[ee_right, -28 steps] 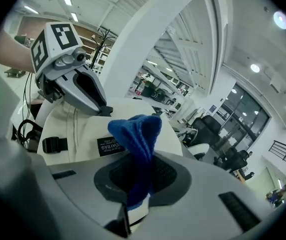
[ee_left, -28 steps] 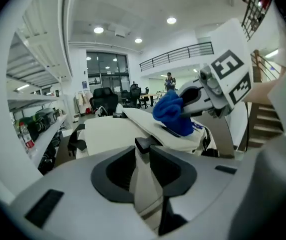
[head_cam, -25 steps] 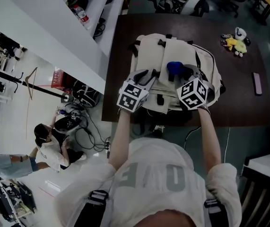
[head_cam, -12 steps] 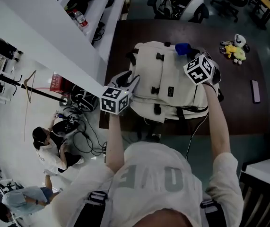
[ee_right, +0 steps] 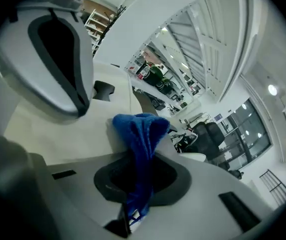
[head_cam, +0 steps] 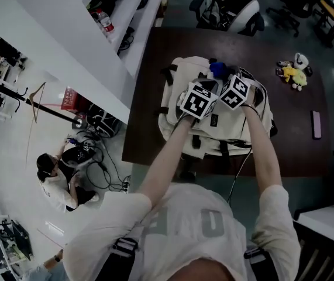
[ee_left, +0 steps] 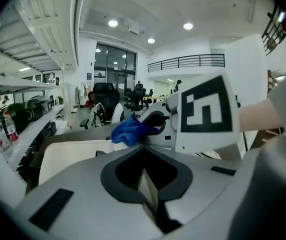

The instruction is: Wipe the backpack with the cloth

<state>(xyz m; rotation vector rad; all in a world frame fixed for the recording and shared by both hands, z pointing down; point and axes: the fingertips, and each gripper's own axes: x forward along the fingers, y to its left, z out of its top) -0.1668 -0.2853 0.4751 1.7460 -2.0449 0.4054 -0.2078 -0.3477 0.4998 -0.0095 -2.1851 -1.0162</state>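
Observation:
A cream backpack [head_cam: 213,119] lies flat on the dark table [head_cam: 155,69]. My right gripper [head_cam: 225,76] is over the far part of the pack and is shut on a blue cloth [head_cam: 217,69]. In the right gripper view the blue cloth [ee_right: 141,134] hangs bunched out of the jaws above the backpack's cream fabric [ee_right: 47,129]. My left gripper [head_cam: 204,86] is just left of the right one, over the pack. Its jaws [ee_left: 145,179] are shut with nothing between them. The left gripper view shows the cloth [ee_left: 131,130] and backpack [ee_left: 72,156] ahead.
Small plush toys [head_cam: 293,69] and a flat dark object [head_cam: 315,123] lie on the table's right side. Office chairs [head_cam: 237,13] stand at its far end. A white shelf unit [head_cam: 96,45] runs along the left. A person [head_cam: 55,177] crouches on the floor among cables.
My left gripper came from the pack's left edge, where its jaws stood open, onto the pack beside the right gripper, and is now shut. The right gripper shifted left with the cloth.

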